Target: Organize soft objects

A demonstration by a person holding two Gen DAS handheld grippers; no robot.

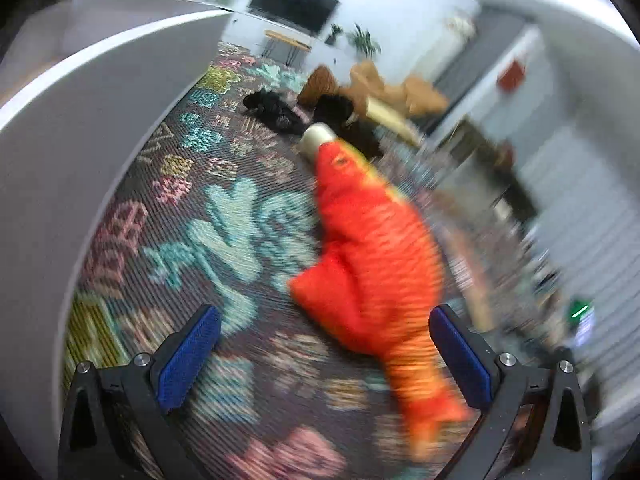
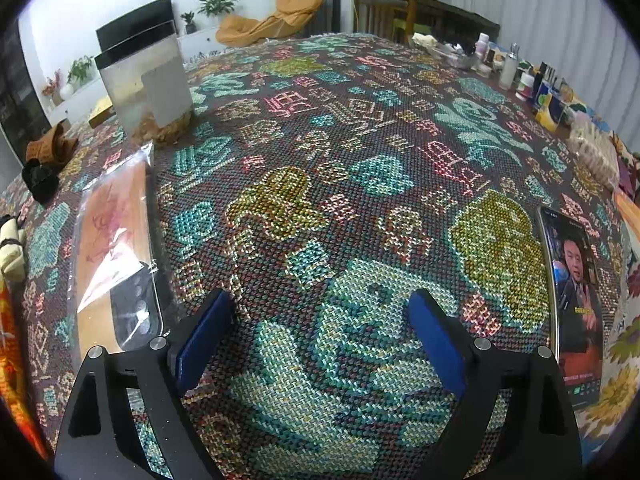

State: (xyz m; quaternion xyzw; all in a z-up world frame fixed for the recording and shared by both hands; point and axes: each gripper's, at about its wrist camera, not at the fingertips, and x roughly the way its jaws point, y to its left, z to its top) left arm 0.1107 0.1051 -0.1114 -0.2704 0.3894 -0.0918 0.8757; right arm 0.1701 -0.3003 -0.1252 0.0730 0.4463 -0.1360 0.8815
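An orange plush fish (image 1: 372, 248) lies on the patterned woven cloth (image 1: 224, 220), head toward the back. Its tail reaches down between the fingers of my left gripper (image 1: 324, 314), close to the right blue pad (image 1: 460, 352). That gripper is open and neither pad presses on the fish. This view is blurred. Black soft items (image 1: 276, 112) and a brown woven piece (image 1: 320, 84) lie further back. My right gripper (image 2: 320, 296) is open over bare cloth (image 2: 360, 160) with nothing between its fingers. The fish's orange edge (image 2: 10, 360) shows at the far left.
A large pale rounded wall (image 1: 80, 140) fills the left of the left wrist view. A phone (image 2: 572, 300) lies at right, a clear plastic bag (image 2: 116, 256) at left, a lidded clear container (image 2: 144, 80) behind it. Bottles and jars (image 2: 516, 72) crowd the back right.
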